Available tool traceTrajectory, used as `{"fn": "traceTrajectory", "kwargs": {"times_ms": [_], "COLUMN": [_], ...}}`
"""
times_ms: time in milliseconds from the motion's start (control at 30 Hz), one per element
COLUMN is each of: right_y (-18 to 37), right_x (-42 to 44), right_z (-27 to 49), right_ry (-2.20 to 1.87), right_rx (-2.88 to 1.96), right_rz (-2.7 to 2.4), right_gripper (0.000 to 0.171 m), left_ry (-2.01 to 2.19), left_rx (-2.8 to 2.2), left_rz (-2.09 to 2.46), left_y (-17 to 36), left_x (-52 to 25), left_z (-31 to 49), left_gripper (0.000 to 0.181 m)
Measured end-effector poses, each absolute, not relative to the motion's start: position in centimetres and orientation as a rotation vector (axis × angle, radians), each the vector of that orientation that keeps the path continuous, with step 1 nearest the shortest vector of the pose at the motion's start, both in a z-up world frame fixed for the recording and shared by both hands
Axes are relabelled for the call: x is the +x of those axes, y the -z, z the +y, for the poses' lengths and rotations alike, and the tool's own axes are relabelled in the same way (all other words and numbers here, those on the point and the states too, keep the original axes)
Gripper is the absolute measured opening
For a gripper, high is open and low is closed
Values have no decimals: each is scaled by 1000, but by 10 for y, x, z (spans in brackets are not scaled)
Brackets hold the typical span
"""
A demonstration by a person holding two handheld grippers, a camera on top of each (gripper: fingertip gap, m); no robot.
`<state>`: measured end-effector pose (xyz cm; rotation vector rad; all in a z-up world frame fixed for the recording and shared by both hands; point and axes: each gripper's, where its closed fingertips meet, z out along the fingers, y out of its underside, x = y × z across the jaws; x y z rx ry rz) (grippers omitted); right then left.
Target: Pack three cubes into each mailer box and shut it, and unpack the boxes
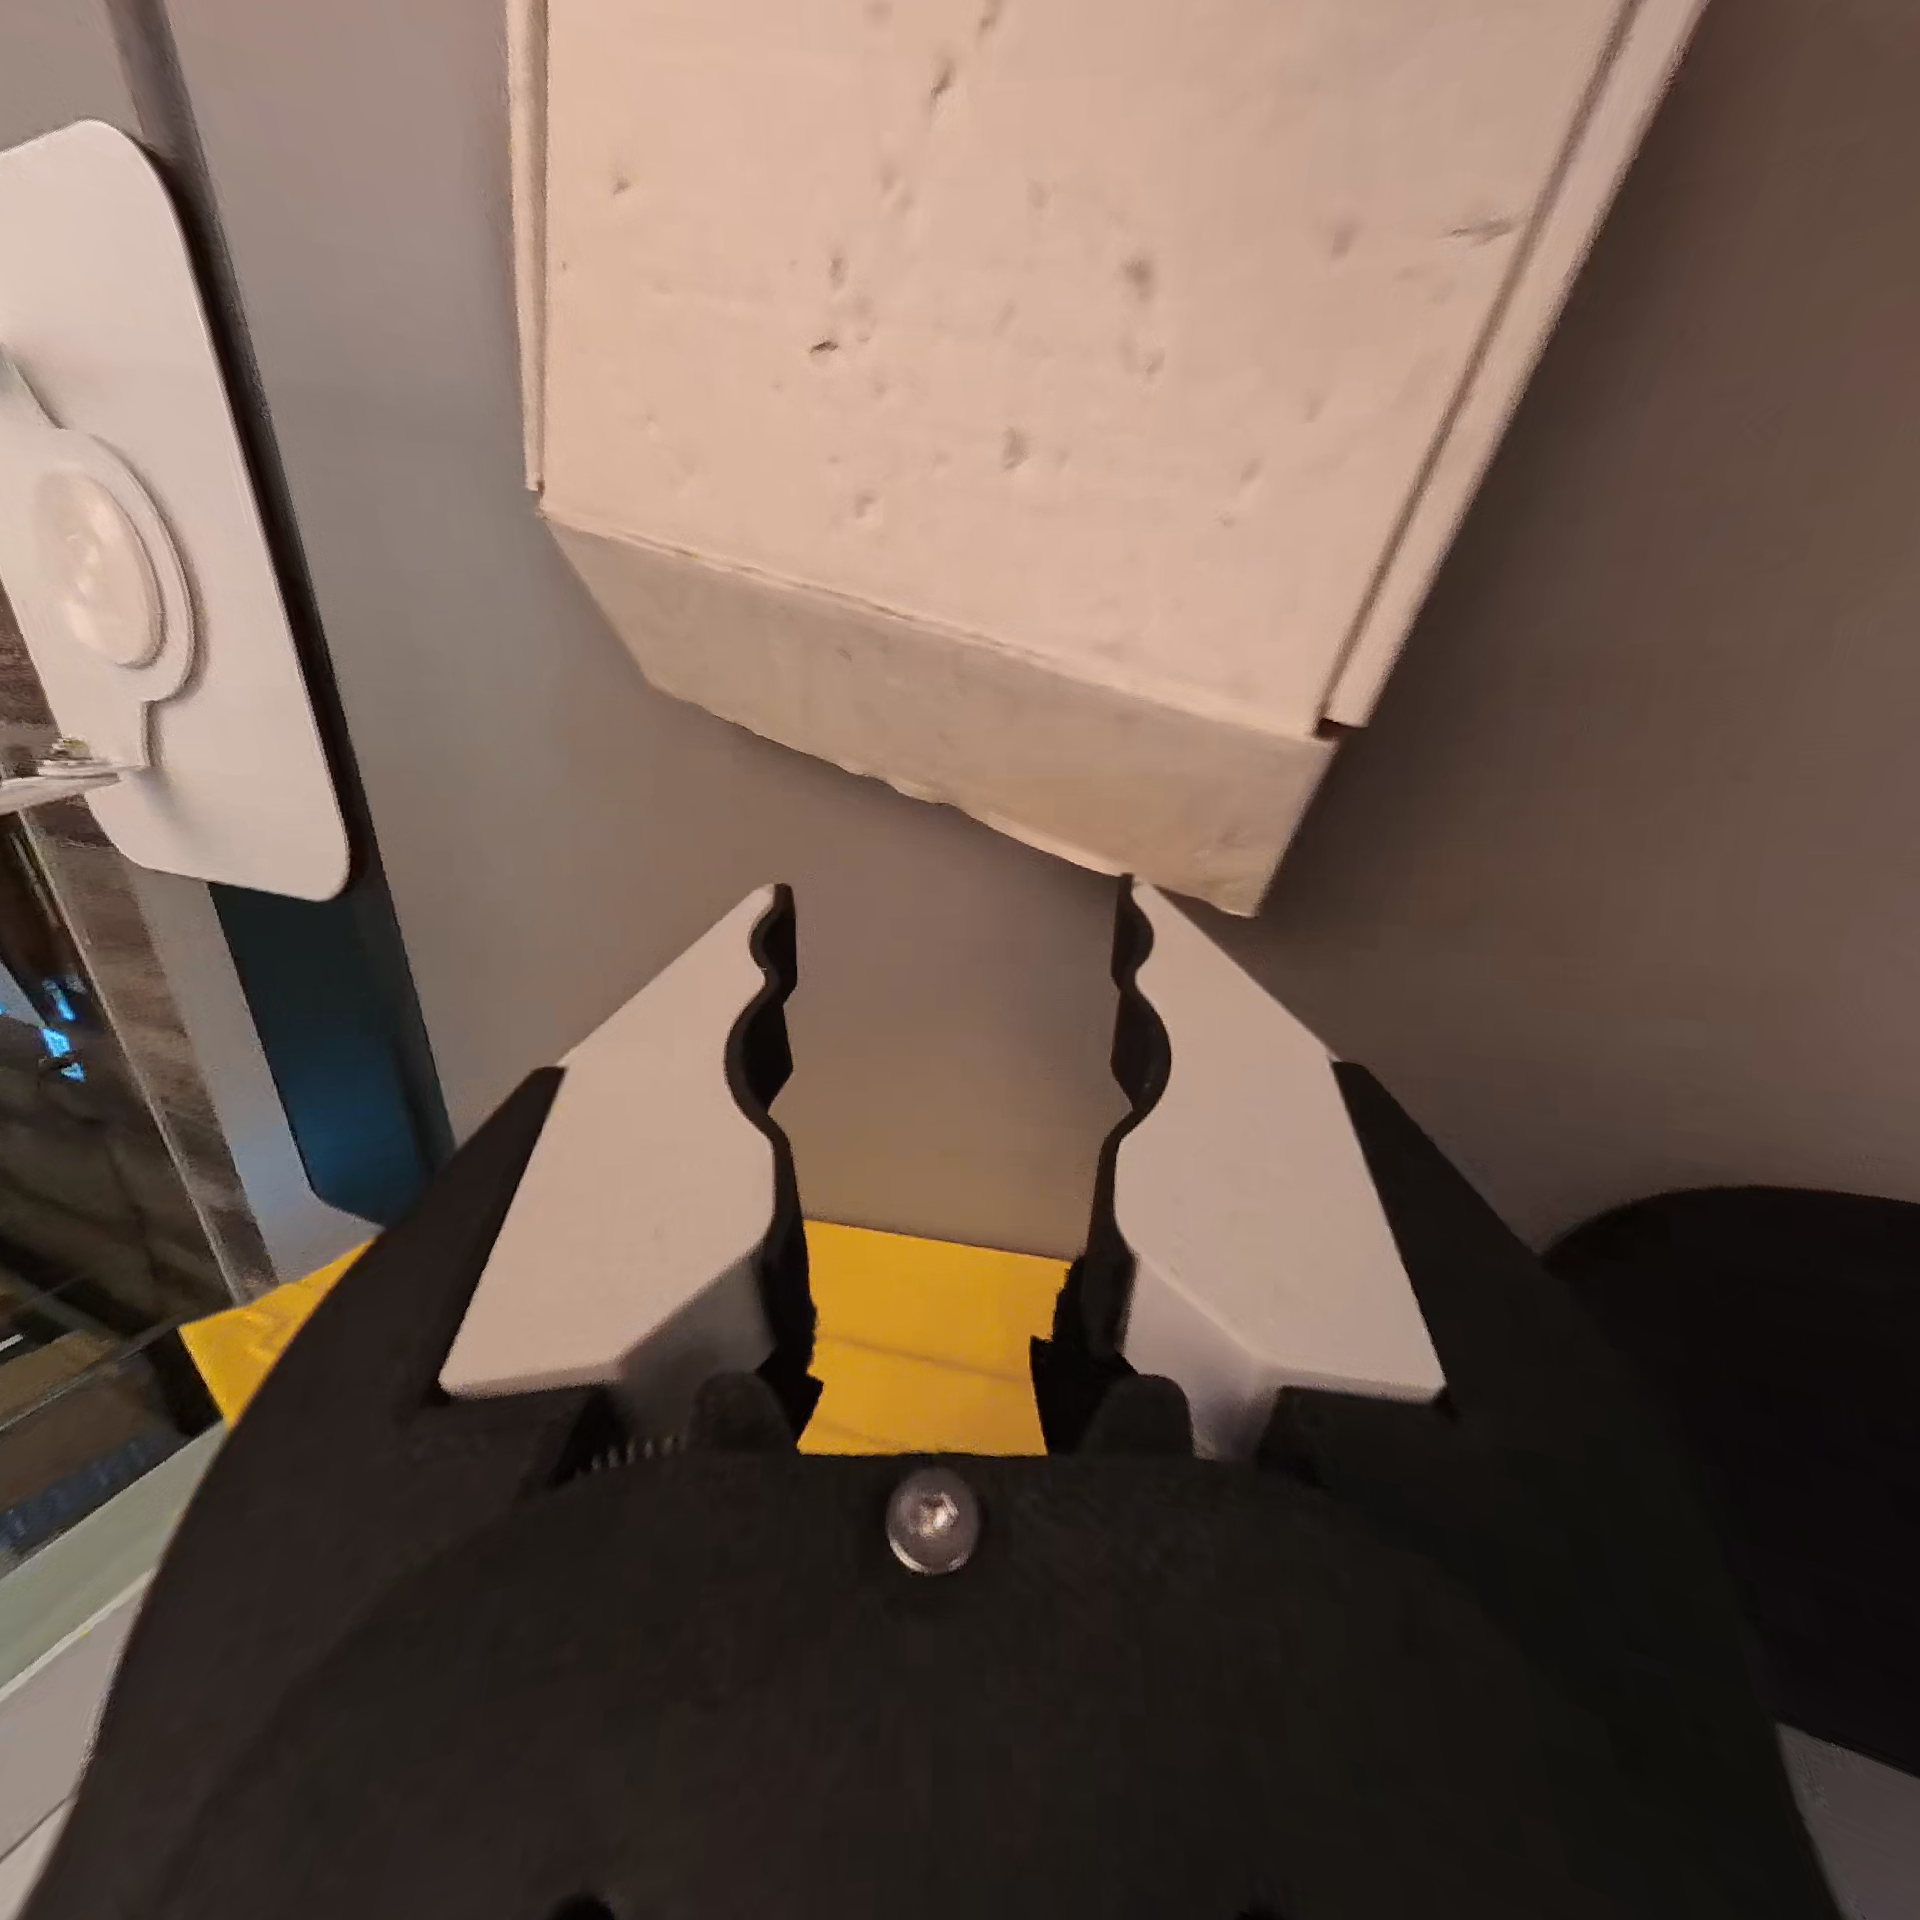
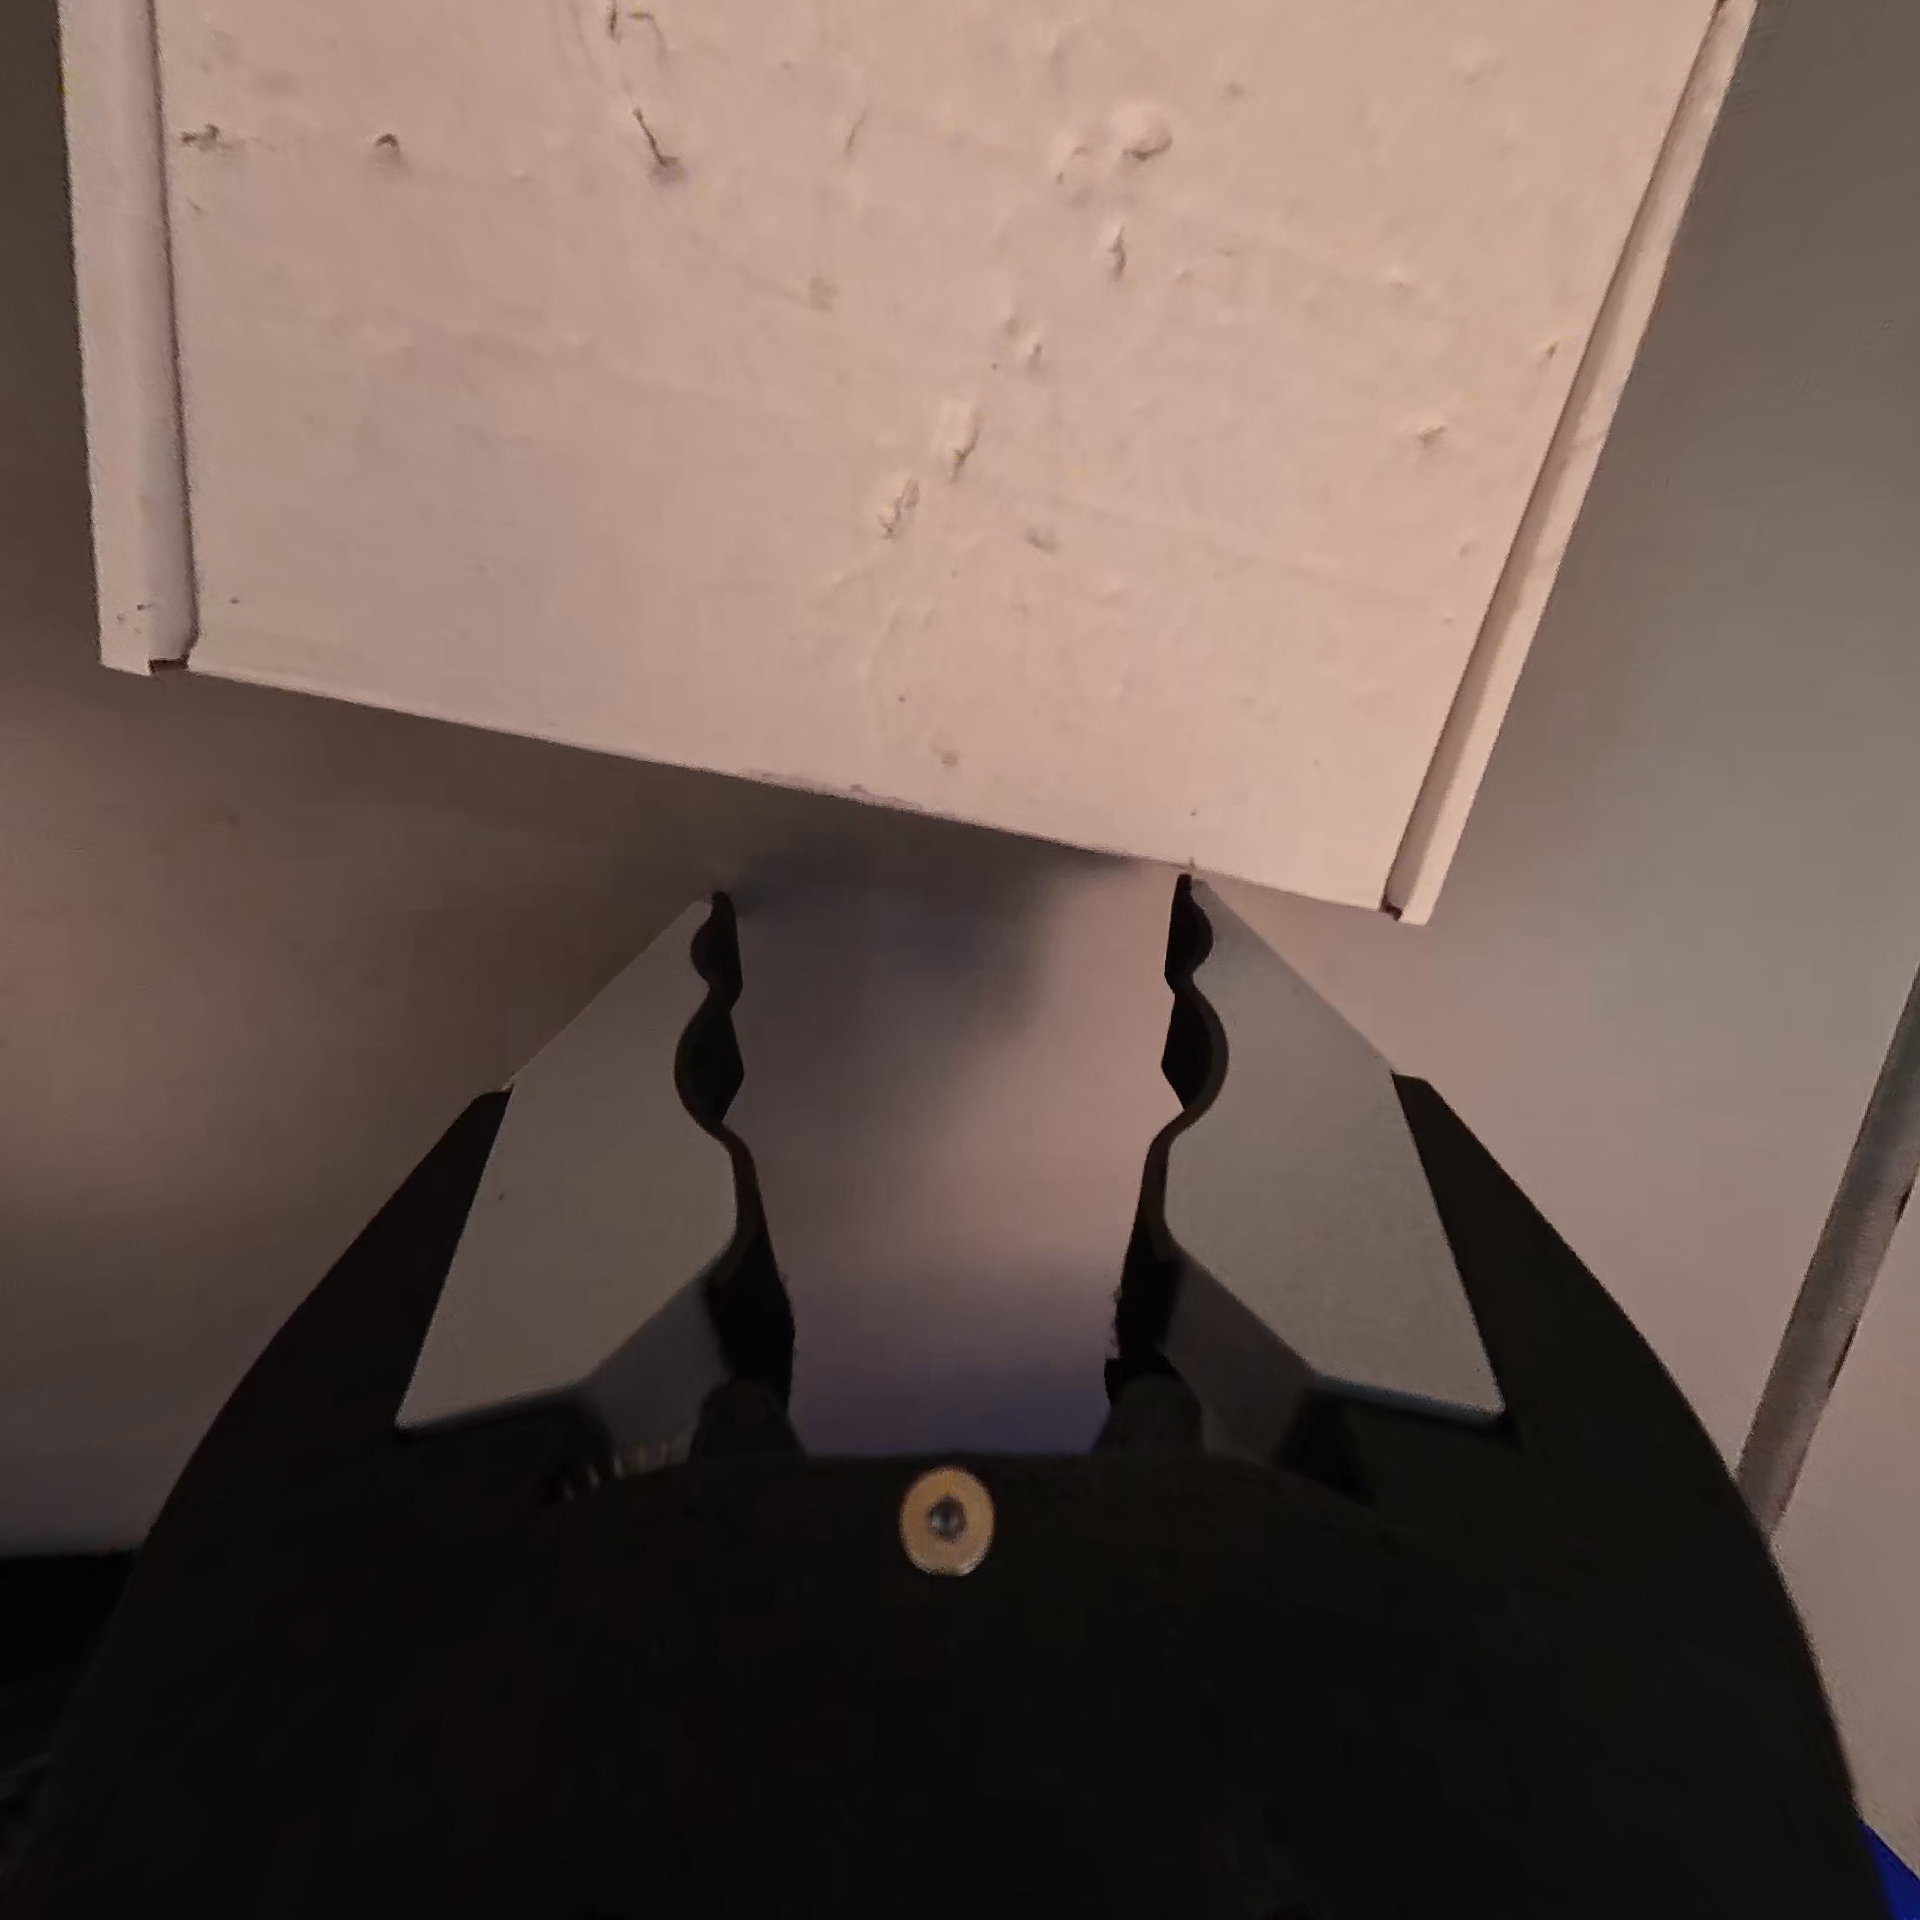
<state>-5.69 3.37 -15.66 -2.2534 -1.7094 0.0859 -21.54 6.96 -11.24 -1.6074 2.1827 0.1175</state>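
A shut white mailer box (image 1: 987,343) with a dented lid lies on the grey table just ahead of my left gripper (image 1: 956,904), which is open and empty; its right fingertip is close to the box's near corner. A yellow cube (image 1: 925,1340) shows low between the left fingers, on the table behind the tips, not held. In the right wrist view a shut white mailer box (image 2: 831,416) fills the upper frame. My right gripper (image 2: 951,899) is open and empty, its tips just short of the box's near edge.
A white plate-like fixture (image 1: 156,520) and a dark blue panel (image 1: 332,1039) stand at the table's left edge. A black rounded object (image 1: 1766,1455) lies at the lower right of the left view. A grey vertical bar (image 2: 1839,1247) runs along the right of the right view.
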Motion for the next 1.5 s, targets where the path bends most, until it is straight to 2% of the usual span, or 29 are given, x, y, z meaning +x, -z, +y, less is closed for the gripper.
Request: {"fn": "traceTrajectory", "kwargs": {"times_ms": [67, 300, 467, 667, 767, 900, 1500], "right_y": [156, 151, 152, 151, 154, 155, 155], "right_x": [-61, -81, -86, -89, -77, -82, -113], "right_z": [34, 23, 4, -63, -63, -53, -37], "right_ry": [-125, -231, -200, -312, -235, -246, -328], "right_rx": [-2251, -2187, -2146, -2098, -2129, -2165, -2085], "right_rz": [-1691, -1671, -1719, -1756, -1719, -1677, -1562], "right_gripper": [83, 78, 83, 82, 95, 111, 113], "left_ry": [-86, 74, 66, 191, 134, 185, 316], "left_rx": [-1612, -1642, -1616, -1553, -1549, -1647, -1709], "left_rz": [2229, 2390, 2411, 2412, 2396, 2382, 2315], "left_y": [120, 135, 140, 140, 148, 157, 166], "left_x": [-210, -201, -198, -203, -208, -207, -197], "left_z": [73, 68, 54, -7, -14, -11, -5], "left_gripper": [63, 92, 95, 101, 120, 128, 133]}}
